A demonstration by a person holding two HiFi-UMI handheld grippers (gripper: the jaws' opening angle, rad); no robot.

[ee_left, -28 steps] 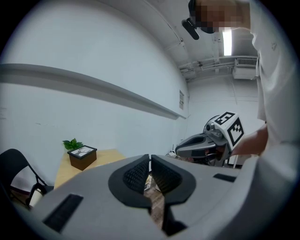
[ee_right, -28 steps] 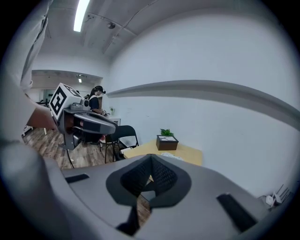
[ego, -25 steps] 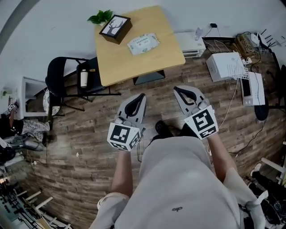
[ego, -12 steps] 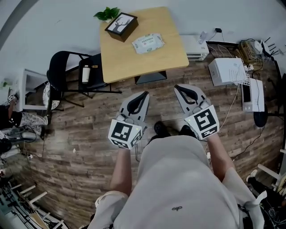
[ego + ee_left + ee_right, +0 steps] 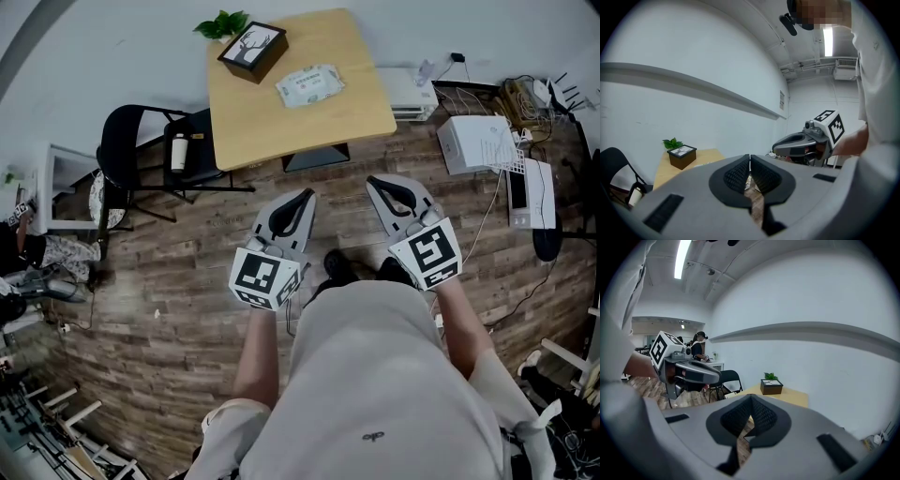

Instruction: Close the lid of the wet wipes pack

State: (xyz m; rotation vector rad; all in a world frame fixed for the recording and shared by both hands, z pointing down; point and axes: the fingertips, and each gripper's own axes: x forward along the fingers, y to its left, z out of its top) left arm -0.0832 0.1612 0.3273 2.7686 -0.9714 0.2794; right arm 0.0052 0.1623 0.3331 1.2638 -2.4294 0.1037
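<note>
The wet wipes pack [image 5: 309, 84] lies flat on the wooden table [image 5: 281, 127] at the top of the head view, far from both grippers. From here I cannot tell whether its lid is up or down. My left gripper [image 5: 305, 194] and right gripper [image 5: 373, 181] hang side by side over the plank floor, both pointing toward the table. In the left gripper view the left gripper [image 5: 750, 160] has its pads pressed together with nothing between them. In the right gripper view the right gripper [image 5: 751, 400] is shut and empty too.
A dark tissue box [image 5: 251, 49] and a small green plant [image 5: 220, 25] sit at the table's far left corner. A black chair [image 5: 141, 155] with a white bottle [image 5: 176, 153] stands left of the table. White boxes [image 5: 476, 141] and cables [image 5: 525, 94] lie on the floor at right.
The head view has shifted slightly, so the table sits a little more to the right. Both grippers stay in place and shut.
</note>
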